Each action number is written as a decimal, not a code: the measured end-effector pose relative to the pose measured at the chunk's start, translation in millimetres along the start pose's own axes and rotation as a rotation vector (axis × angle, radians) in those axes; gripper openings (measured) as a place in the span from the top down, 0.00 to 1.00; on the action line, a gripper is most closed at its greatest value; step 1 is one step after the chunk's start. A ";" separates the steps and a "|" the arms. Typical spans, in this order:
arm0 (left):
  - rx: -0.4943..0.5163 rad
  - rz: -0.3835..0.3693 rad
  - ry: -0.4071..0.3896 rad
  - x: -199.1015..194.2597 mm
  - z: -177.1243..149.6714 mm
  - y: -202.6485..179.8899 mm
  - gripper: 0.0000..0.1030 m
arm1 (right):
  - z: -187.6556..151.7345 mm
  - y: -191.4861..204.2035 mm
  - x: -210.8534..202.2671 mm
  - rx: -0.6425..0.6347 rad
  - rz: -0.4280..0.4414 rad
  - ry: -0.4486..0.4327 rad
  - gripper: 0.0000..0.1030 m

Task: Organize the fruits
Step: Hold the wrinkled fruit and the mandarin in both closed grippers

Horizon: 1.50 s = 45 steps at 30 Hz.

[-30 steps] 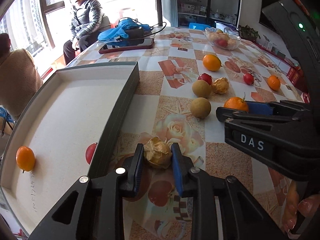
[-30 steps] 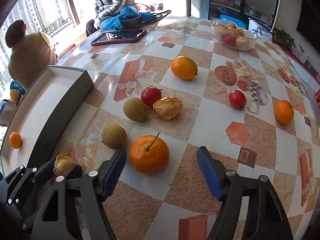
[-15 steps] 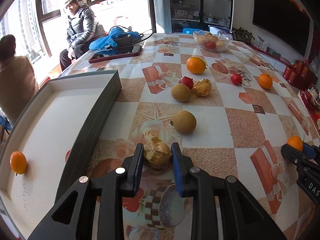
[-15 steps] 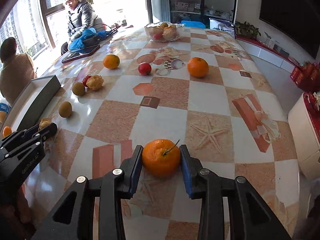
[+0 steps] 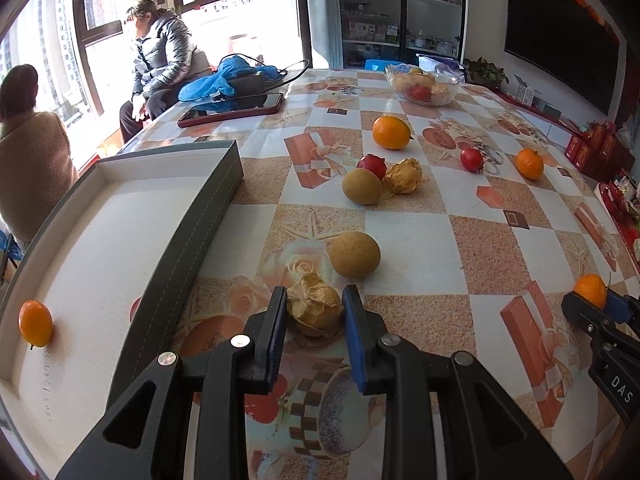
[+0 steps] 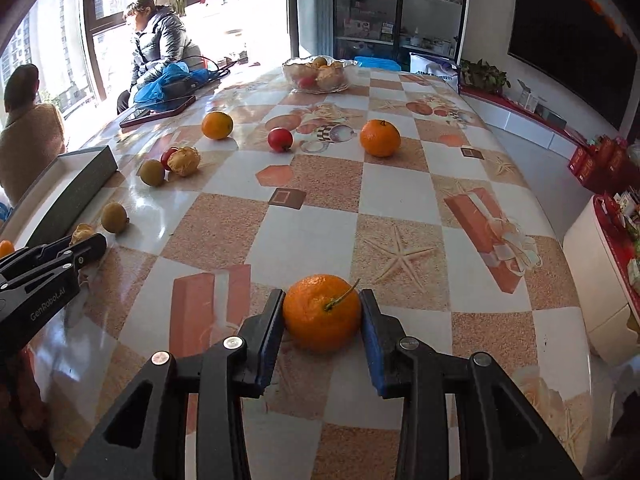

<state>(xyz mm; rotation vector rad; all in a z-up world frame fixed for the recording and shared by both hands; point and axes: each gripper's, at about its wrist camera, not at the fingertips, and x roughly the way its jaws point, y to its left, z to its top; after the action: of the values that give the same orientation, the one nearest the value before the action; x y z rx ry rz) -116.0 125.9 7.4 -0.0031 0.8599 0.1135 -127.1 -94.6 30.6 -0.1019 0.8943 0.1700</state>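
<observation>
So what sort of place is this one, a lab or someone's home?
Most likely a home living or dining room: a patterned tablecloth with loose fruit, a glass fruit bowl, a glass-fronted cabinet, and people sitting by a window.

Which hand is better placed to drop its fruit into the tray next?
Left. The left gripper grips the papery husk fruit right beside the tray; the right gripper holds its orange much farther off.

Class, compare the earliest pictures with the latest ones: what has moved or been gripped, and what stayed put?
The right hand-held gripper closed on the stemmed mandarin and carried it away from the tray, toward the table's right side. The left hand-held gripper stayed shut on the papery husked fruit; the loose fruit did not move.
</observation>
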 end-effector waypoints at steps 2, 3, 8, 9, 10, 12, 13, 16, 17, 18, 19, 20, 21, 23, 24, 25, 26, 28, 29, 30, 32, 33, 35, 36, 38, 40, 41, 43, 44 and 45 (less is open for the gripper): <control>0.000 0.000 0.000 0.1 0.1 -0.7 0.71 | 0.0 -1.0 0.0 0.001 0.001 0.000 0.63; 0.002 0.002 0.000 0.0 0.0 -0.2 0.71 | 0.1 0.0 0.1 0.001 0.001 0.000 0.63; 0.002 0.002 0.000 0.2 0.1 -0.6 0.71 | 0.1 -0.9 0.1 0.001 0.001 0.000 0.63; 0.002 0.003 0.000 0.3 0.1 -1.0 0.71 | 0.2 -0.1 0.2 0.000 0.001 0.000 0.63; 0.002 0.003 0.000 0.2 0.0 -0.2 0.71 | 0.2 -0.1 0.2 0.000 0.001 0.000 0.63; 0.001 0.002 0.000 0.3 0.1 -0.7 0.71 | 0.2 0.0 0.2 0.001 0.001 0.000 0.63; 0.001 0.002 0.000 0.2 0.0 -0.3 0.71 | 0.2 -0.8 0.2 0.001 0.001 0.000 0.63; 0.002 0.002 0.000 0.2 0.0 -0.4 0.71 | 0.2 -0.6 0.2 0.001 0.001 0.000 0.63; 0.002 0.002 -0.001 0.3 0.0 -0.7 0.71 | 0.2 -0.4 0.3 0.001 0.001 0.000 0.63; 0.002 0.003 -0.001 0.3 0.1 -1.0 0.71 | 0.3 -0.1 0.3 0.001 0.001 0.000 0.63; 0.001 0.002 -0.001 0.2 0.0 -0.4 0.71 | 0.2 -0.6 0.3 0.001 0.001 0.000 0.63; 0.002 0.003 -0.001 0.4 0.1 -1.2 0.71 | 0.3 -0.3 0.4 0.001 0.001 0.000 0.63; 0.002 0.003 -0.001 0.4 0.0 -1.1 0.71 | 0.3 0.0 0.5 0.000 0.001 0.000 0.63; 0.001 0.002 -0.001 0.4 0.0 -0.6 0.71 | 0.3 -0.8 0.5 0.000 0.001 0.000 0.63; 0.001 0.002 -0.001 0.4 -0.1 -0.4 0.71 | 0.3 0.0 0.6 0.001 0.001 0.000 0.63; 0.001 0.002 -0.001 0.5 0.0 -1.0 0.71 | 0.3 0.1 0.7 0.000 0.000 0.001 0.63; 0.001 0.002 -0.001 0.6 0.0 -1.1 0.71 | 0.3 0.0 0.7 -0.001 0.000 0.001 0.63; 0.001 0.002 -0.001 0.5 -0.1 -0.4 0.71 | 0.0 -0.7 0.6 -0.002 0.004 0.001 0.62; 0.001 0.002 -0.001 0.6 -0.1 -0.7 0.71 | -0.1 0.1 0.5 -0.003 0.004 0.002 0.61; 0.002 0.002 -0.001 0.6 -0.1 -0.5 0.71 | -0.2 -0.1 0.4 -0.003 0.004 0.002 0.61; 0.001 0.002 -0.001 0.7 -0.1 -0.7 0.71 | -0.1 0.1 0.5 -0.003 0.005 0.002 0.61; 0.001 0.002 -0.001 0.6 -0.1 -0.4 0.71 | -0.1 0.3 0.6 -0.005 0.003 0.002 0.61; 0.001 0.002 -0.001 0.8 0.1 -1.0 0.71 | 0.0 0.2 0.6 -0.004 0.003 0.002 0.61; 0.001 0.002 -0.001 0.8 0.1 -1.0 0.71 | -0.1 0.1 0.6 -0.003 0.004 0.002 0.61; 0.001 0.002 -0.001 0.7 0.1 -0.7 0.71 | -0.1 -0.2 0.6 -0.003 0.005 0.002 0.61; 0.001 0.002 -0.001 0.7 0.1 -0.4 0.71 | -0.1 -0.1 0.5 -0.003 0.005 0.002 0.61; 0.001 0.002 -0.001 0.8 0.1 -0.6 0.71 | -0.2 -0.3 0.5 -0.003 0.005 0.002 0.61; 0.001 0.002 -0.001 0.8 0.1 -0.3 0.71 | -0.3 -0.7 0.5 -0.003 0.004 0.001 0.61; 0.001 0.002 -0.001 0.8 0.2 -0.5 0.71 | -0.2 -0.8 0.6 -0.002 0.006 0.002 0.61; 0.001 0.002 -0.001 0.8 0.1 -0.1 0.71 | -0.3 -1.0 0.6 -0.002 0.007 0.002 0.61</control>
<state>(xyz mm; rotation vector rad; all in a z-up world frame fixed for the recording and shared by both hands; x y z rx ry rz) -115.3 125.8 6.8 -0.0011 0.8593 0.1152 -126.7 -95.6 29.9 -0.1004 0.8962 0.1773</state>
